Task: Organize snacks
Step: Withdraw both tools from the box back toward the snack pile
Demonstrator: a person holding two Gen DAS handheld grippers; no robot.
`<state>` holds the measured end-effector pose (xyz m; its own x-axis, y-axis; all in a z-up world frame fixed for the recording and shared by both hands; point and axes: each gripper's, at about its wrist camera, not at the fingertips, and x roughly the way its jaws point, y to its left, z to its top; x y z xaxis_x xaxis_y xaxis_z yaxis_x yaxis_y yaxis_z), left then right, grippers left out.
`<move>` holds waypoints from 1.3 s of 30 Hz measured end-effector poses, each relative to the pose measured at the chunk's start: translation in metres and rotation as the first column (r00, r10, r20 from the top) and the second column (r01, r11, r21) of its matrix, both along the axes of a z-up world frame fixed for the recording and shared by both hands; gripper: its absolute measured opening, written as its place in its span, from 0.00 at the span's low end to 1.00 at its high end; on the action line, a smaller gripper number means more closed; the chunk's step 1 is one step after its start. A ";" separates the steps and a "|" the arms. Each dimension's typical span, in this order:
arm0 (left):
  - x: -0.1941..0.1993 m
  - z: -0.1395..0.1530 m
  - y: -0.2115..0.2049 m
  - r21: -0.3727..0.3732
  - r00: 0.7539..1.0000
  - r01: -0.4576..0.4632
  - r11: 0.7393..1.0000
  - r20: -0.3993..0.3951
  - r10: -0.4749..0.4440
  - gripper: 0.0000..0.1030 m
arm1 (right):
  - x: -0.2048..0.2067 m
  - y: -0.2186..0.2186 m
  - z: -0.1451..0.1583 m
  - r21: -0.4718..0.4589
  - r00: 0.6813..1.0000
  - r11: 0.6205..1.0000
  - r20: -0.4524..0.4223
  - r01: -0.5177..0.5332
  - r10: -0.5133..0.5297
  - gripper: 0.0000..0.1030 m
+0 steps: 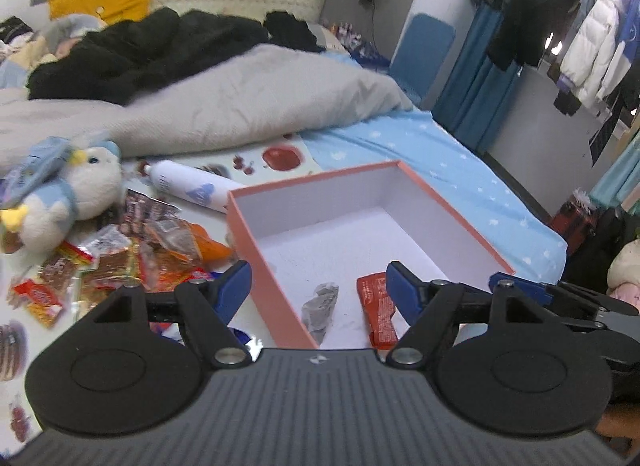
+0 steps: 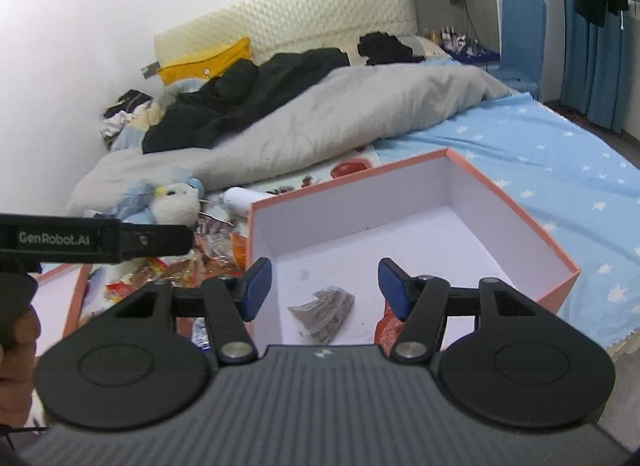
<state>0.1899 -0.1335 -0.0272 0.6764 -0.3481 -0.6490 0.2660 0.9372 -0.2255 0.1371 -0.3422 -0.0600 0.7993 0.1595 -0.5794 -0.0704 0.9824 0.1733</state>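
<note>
Snacks: a small grey foil packet [image 2: 323, 313] and a red wrapped bar [image 1: 378, 308] are lying in the open pink cardboard box with white lining [image 1: 276, 266] on the bed
Pile: loose orange-red snack wrappers [image 1: 120, 262] are sitting left of the box, near a white-and-blue plush penguin [image 1: 80, 193]
Left gripper [image 1: 318, 288]: hovering with fingers spread, holding nothing
Right gripper [image 2: 324, 286]: hovering over the box, fingers spread, holding nothing

Place: home bedroom | bed [image 2: 540, 153] ahead of the grippers, blue star-print sheet | rumpled grey duvet [image 2: 320, 125] beyond | cream padded headboard [image 2: 288, 13] at far wall | jackets [image 1: 592, 49] hung far right | plush penguin [image 1: 68, 193] lay left
</note>
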 end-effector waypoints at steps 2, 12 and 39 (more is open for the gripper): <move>-0.014 0.008 0.010 0.003 1.000 -0.015 1.000 0.021 0.015 0.76 | -0.009 0.004 0.005 0.003 1.000 1.000 0.012 0.002 -0.002 0.60; -0.072 0.034 0.050 -0.018 0.993 -0.065 0.998 0.099 0.066 0.76 | -0.047 0.036 0.027 0.008 0.994 0.999 0.096 -0.045 0.044 0.60; -0.183 -0.017 0.142 -0.017 0.962 -0.270 0.963 0.043 0.270 0.78 | -0.111 0.125 -0.008 -0.036 0.956 0.959 0.076 -0.281 0.283 0.60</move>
